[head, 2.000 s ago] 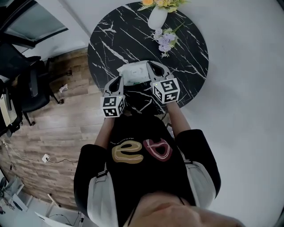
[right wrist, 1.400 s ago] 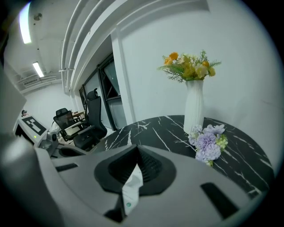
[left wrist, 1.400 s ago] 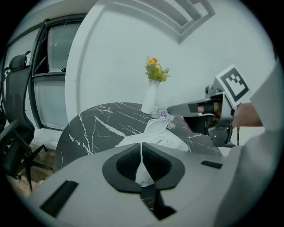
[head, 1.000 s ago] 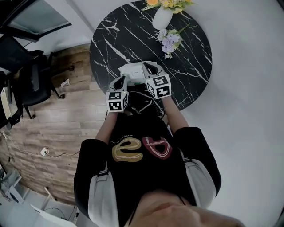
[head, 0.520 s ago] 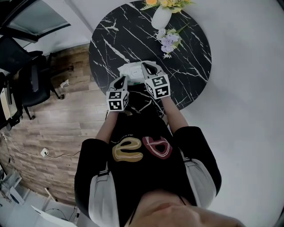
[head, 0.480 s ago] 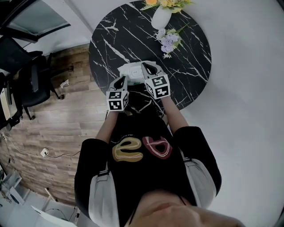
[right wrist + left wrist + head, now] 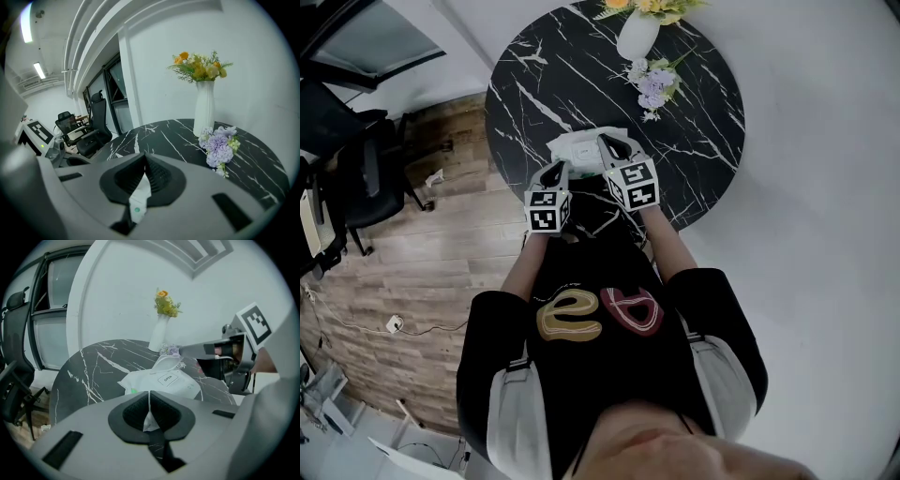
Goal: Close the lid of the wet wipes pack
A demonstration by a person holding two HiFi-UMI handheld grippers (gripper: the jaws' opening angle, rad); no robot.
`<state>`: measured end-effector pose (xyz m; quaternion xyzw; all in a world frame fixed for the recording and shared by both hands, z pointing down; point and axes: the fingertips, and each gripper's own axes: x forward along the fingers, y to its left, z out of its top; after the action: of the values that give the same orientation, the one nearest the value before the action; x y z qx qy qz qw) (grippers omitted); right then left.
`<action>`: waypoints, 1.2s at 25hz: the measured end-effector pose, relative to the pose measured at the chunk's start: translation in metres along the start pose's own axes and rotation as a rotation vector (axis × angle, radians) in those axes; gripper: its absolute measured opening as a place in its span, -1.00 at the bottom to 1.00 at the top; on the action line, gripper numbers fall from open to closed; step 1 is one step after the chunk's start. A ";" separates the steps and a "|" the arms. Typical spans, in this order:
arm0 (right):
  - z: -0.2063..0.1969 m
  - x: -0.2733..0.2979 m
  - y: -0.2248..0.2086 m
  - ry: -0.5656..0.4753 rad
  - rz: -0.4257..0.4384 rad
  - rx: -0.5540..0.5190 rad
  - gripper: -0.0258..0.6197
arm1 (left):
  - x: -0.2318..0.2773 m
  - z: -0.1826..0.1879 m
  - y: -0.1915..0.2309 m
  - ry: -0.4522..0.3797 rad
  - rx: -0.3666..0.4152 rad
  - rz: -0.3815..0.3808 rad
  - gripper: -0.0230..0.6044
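The left gripper (image 7: 150,393) is seen with its jaws closed together, a thin white edge of the wet wipes pack (image 7: 161,380) pinched between them. The pack lies on a black marble table (image 7: 93,366); its label is printed "OPEN". The lid (image 7: 169,363) is raised at the far end, at the tip of the right gripper (image 7: 183,350). A white vase (image 7: 158,333) of yellow flowers and purple blooms (image 7: 169,350) are located behind.

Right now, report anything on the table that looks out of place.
On the wet wipes pack, the flap at the far end stands up instead of lying flat. A purple flower sprig lies loose on the table beside the vase.
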<state>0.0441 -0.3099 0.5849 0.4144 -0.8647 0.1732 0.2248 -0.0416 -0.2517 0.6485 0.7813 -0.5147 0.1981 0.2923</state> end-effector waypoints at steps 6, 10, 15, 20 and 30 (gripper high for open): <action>-0.003 0.000 0.000 0.002 -0.002 0.001 -0.88 | 0.003 -0.003 -0.002 0.009 0.007 -0.010 -0.85; -0.003 -0.001 0.000 0.004 0.001 -0.004 -0.88 | 0.004 -0.002 -0.002 0.009 0.006 -0.014 -0.85; -0.006 -0.005 0.003 0.001 -0.010 0.009 -0.88 | 0.005 -0.003 -0.002 0.012 0.004 -0.014 -0.85; -0.010 -0.006 0.004 0.002 -0.011 0.009 -0.88 | 0.006 -0.002 -0.001 0.012 0.000 -0.015 -0.85; -0.015 -0.008 0.006 0.010 -0.005 0.009 -0.88 | 0.007 -0.003 -0.001 0.009 -0.008 -0.015 -0.85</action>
<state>0.0476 -0.2939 0.5923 0.4167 -0.8618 0.1788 0.2274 -0.0382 -0.2543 0.6546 0.7830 -0.5083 0.1975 0.2992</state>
